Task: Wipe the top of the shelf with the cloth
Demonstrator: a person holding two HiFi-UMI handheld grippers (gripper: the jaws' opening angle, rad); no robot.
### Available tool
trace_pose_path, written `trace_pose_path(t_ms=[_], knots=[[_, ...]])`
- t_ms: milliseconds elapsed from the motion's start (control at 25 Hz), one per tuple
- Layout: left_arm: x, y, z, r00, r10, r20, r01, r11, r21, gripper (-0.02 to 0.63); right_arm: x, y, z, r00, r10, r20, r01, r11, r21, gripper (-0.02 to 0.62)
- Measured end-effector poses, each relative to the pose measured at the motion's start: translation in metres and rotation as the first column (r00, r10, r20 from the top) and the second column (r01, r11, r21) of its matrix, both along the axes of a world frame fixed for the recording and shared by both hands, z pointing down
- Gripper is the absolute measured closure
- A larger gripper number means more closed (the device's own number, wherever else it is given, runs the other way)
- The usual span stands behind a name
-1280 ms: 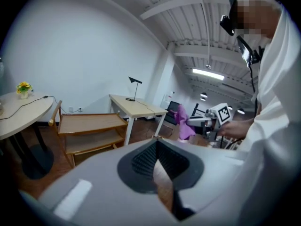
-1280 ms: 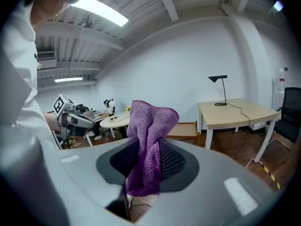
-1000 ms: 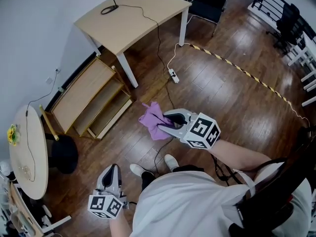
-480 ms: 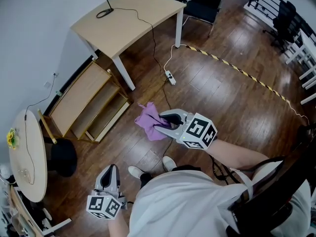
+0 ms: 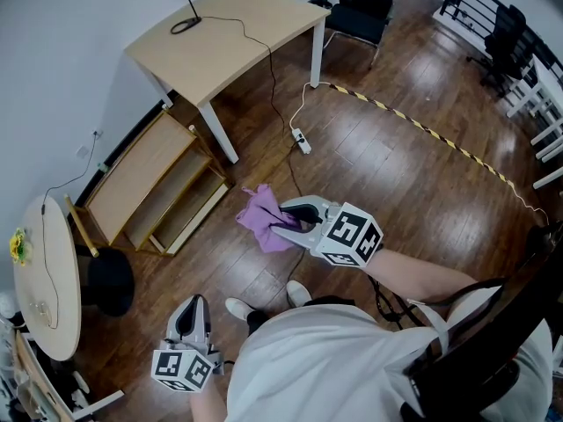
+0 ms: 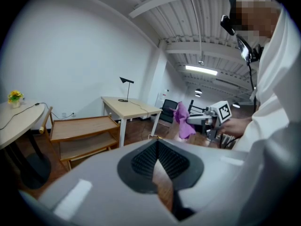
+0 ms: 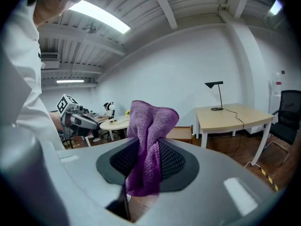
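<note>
Since a second ago my right hand-held gripper point(image 5: 286, 222) has drifted a little to the left, toward the wooden shelf point(image 5: 141, 170). It is still clenched on the purple cloth point(image 5: 259, 220), which hangs bunched between its jaws above the wood floor point(image 5: 396, 156), near the shelf's near end but apart from it. My left hand-held gripper point(image 5: 192, 310) stays low at the near left by my body, its jaws pressed together, and the cube point(image 5: 347, 236) on the right one shows black-and-white square markers.
</note>
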State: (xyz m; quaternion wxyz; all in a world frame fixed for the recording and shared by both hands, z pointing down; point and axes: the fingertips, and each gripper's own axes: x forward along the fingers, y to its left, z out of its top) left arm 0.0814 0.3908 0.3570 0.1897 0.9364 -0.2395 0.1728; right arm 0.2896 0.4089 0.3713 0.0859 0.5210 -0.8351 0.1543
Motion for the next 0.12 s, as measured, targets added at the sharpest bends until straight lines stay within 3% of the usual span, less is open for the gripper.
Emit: trace_pose_path(t_ms=[120], knots=[[0.0000, -0.0005, -0.0002, 1.000, 0.000, -0.001, 0.000, 1.000, -0.001, 0.588, -0.0003, -0.0013, 0.0007, 1.000, -0.002, -0.001, 0.002, 1.000, -0.002, 0.476]])
